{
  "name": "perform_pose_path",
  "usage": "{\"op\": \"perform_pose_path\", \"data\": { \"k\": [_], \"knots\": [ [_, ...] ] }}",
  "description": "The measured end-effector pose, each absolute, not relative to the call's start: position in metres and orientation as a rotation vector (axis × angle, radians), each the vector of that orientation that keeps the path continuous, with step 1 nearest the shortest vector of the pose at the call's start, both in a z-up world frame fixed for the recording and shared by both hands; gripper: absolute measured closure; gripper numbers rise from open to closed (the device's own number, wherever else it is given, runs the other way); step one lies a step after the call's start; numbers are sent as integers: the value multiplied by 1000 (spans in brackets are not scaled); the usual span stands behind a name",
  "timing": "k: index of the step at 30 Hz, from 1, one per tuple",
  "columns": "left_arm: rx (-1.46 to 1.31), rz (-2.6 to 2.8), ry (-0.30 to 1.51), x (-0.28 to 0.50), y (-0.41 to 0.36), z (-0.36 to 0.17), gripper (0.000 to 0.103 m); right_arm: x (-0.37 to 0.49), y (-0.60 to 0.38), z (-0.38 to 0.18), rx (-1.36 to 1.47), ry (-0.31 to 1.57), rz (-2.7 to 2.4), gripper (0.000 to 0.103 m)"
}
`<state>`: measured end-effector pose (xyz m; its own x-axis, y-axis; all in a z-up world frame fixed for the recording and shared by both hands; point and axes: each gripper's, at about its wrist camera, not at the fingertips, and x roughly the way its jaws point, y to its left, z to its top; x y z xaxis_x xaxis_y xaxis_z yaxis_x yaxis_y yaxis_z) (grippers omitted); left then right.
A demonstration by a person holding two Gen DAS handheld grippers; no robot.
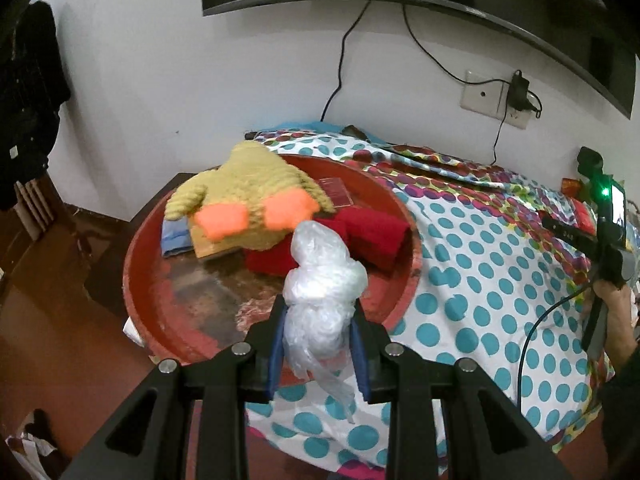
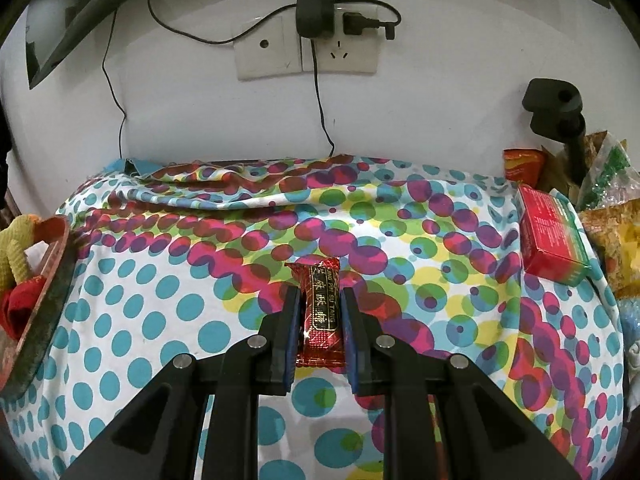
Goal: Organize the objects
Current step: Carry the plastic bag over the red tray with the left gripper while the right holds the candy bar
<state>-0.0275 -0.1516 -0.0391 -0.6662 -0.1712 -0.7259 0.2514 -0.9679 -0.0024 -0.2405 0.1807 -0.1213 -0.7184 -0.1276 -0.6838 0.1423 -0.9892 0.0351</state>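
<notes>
Left gripper (image 1: 318, 312): jaws pinch a crumpled clear plastic bag (image 1: 320, 280), squeezed between the blue pads; a loose tail hangs below the grip. A wad like this has no firm shape, so pinching across its bulk looks like the surest way to carry it.
Bag position: in the air over the near rim of the red tray (image 1: 160, 336), not yet inside it.
Tray contents: a yellow knitted toy (image 1: 244, 188) with orange feet lies on a flat board, red cloth (image 1: 360, 244) sits beside it, and a small clear box (image 1: 336, 192) is behind. The near part of the tray floor is bare, probably the spot meant for the bag.
Tray placement: at the left end of the cloth (image 2: 160, 280), apparently the collection point for loose things.
Right gripper (image 2: 320, 300): jaws closed on a red candy bar (image 2: 320, 308), gripped across its narrow sides with its length along the fingers, which keeps the wrapper from slipping.
Candy position: held just above the dotted cloth, mid-table, well apart from the tray.
Right edge: a red box (image 2: 554, 236) and snack packets (image 2: 616, 240) are clustered there, seemingly still unsorted.
Stage, as judged: the bag goes in first while the candy waits its turn.
Risk: the bag's tail could catch on the rim.
</notes>
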Motion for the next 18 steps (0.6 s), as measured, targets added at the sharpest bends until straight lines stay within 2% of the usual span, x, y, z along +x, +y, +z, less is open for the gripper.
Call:
{"op": "perform_pose_path", "data": {
  "k": [5,18],
  "knots": [
    [1153,-2642,192,-24,-164,-43,74,-241,178,-122,1110,53,-2780,84],
    [1147,-2579,131,-40,-172,-57,73,-243,173,-125,1136,92,-2771,84]
  ]
}}
